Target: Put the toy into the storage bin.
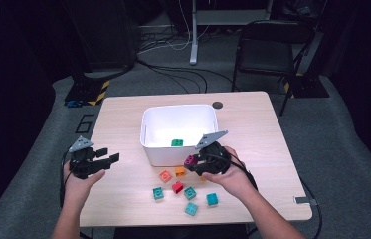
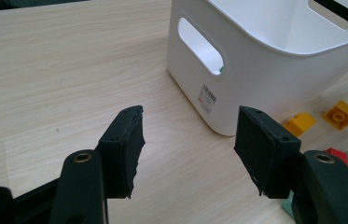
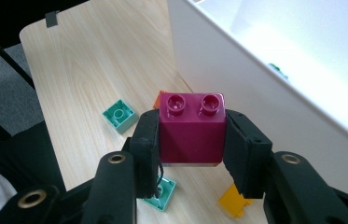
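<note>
Magenta block point(image 3: 191, 128) – two studs, glossy – clamped in right tool point(image 3: 191, 149), left tool point(image 2: 188, 144) spread wide, holding nothing

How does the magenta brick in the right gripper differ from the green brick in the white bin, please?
The magenta brick is clamped above the table by the right gripper; the green brick lies loose on the floor of the white bin. One is magenta, the other green. Both are studded toy bricks.
</note>
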`<state>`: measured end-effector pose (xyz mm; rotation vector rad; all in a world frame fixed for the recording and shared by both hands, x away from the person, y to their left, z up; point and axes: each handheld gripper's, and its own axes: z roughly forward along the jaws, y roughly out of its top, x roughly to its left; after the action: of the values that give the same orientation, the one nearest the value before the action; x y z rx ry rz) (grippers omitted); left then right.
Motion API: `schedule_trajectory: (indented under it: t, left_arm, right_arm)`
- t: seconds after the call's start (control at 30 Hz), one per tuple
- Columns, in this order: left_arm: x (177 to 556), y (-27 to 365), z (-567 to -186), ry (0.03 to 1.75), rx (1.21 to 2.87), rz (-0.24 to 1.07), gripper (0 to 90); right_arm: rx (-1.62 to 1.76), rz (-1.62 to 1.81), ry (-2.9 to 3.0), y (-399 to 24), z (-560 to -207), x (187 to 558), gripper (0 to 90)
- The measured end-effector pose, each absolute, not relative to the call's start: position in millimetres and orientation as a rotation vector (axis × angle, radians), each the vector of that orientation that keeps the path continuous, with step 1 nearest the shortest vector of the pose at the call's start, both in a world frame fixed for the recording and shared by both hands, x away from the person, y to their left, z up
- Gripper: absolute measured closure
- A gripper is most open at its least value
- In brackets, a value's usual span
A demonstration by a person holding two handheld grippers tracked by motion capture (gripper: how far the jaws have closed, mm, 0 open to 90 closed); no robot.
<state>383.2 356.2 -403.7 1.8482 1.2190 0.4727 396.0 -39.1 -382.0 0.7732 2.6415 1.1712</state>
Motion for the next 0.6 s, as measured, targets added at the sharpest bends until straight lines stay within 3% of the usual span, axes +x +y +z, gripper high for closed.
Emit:
schedule_trajectory:
  t: [0.6]
  left_arm:
    - [382,360,-400,1.21,1.829,0.478,41.7]
  right_arm:
    - [0.768,1.171,2.616,-33,-331,427,58.3]
